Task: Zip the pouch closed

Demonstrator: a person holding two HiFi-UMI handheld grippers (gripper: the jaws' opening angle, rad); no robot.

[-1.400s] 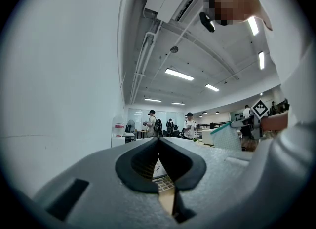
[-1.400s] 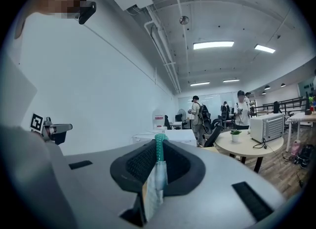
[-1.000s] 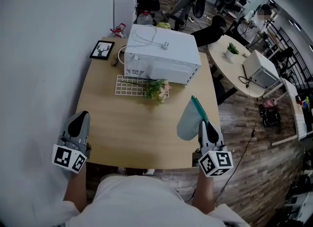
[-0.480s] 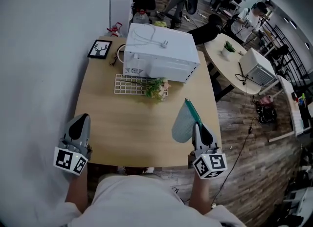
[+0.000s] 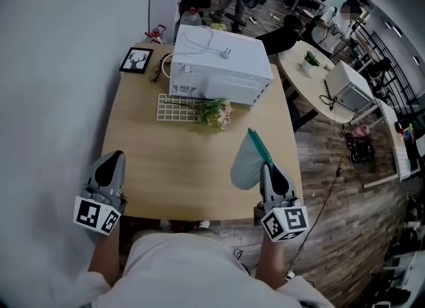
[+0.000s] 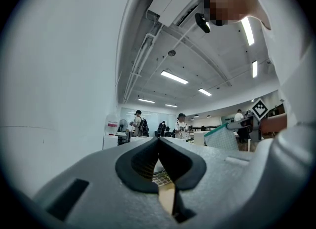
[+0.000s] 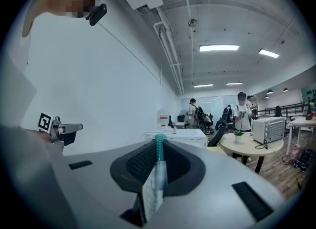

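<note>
Pinching the pouch (image 5: 244, 164) by its teal zip edge, the right tongs (image 5: 267, 167) hold it on edge over the near right corner of the counter (image 5: 179, 167); the left tongs (image 5: 113, 157) are pressed together, empty, at the near left edge

Bright, even light from ceiling strip lights (image 7: 219, 48); strong fisheye bending and dark corners in both gripper views.

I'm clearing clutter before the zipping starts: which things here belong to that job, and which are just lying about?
Belongs to the job:
- pouch, clamped in the shut jaws of the right gripper
- left gripper, jaws shut on nothing

Just lying about on the table:
- white appliance
- framed deer picture
- white grid rack
- small plant
</note>
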